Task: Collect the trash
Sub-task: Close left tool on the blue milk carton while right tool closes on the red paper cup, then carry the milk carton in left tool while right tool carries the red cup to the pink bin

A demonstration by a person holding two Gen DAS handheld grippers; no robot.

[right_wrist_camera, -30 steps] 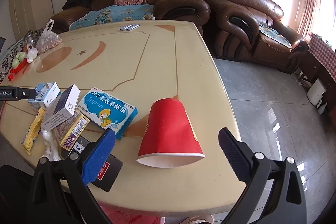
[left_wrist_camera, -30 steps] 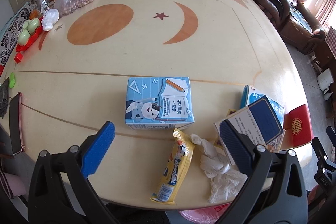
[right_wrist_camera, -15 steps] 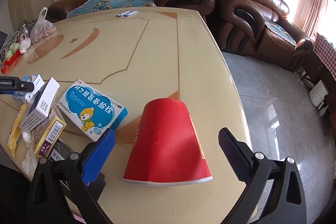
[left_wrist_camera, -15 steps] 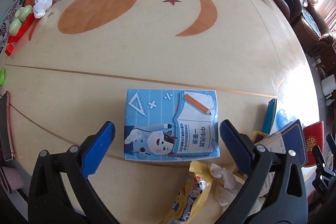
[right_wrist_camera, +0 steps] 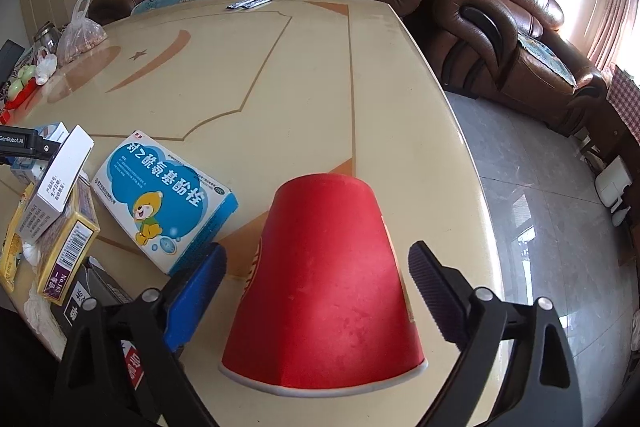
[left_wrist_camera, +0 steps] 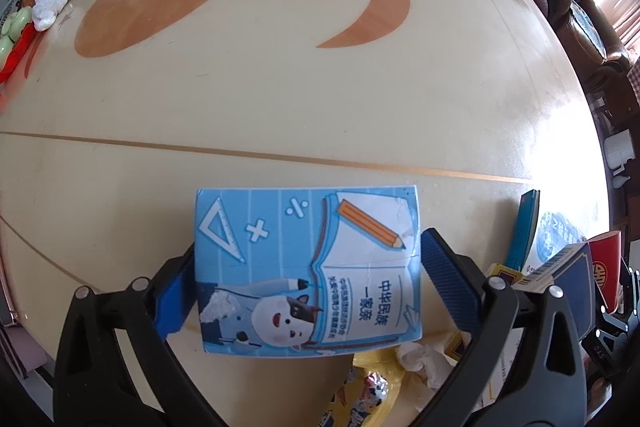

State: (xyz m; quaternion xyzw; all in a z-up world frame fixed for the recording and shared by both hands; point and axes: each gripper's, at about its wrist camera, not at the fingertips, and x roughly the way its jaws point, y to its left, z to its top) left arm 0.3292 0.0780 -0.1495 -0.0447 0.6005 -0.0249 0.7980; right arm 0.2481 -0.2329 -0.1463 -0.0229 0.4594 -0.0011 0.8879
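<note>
Grab phase on both sides, nothing lifted yet as far as I can judge. My left gripper (left_wrist_camera: pixel 307 281) straddles the blue carton (left_wrist_camera: pixel 307 267) w/ the cartoon cow and pencil print, which lies flat on the table (left_wrist_camera: pixel 280 99); the left pad looks to be touching the carton's left edge and the right pad sits just beside its right edge, so the fingers are spread wide around it, not clamped. My right gripper (right_wrist_camera: pixel 318 279) is likewise spread, one finger each side of the red paper cup (right_wrist_camera: pixel 326 287), which stands upside down near the table's front-right edge; there's a visible gap btw each pad and the cup wall, so no grip there either. Other trash waits nearby: the blue medicine box (right_wrist_camera: pixel 166 203) just left of the cup, a white box (right_wrist_camera: pixel 58 183) leaning on a purple-and-yellow box (right_wrist_camera: pixel 66 251), a yellow snack wrapper (left_wrist_camera: pixel 360 395) and crumpled tissue (left_wrist_camera: pixel 420 359) right below the carton. Next, I reckon: close left on the carton squarely across its width, and close right gently on the cup, since thin paper will likely crush or squirt out if pinched hard on the taper. Then lift both clear w/o dragging the wrapper or tissue along. No bin in view, so can't tell where the drop goes.
</note>
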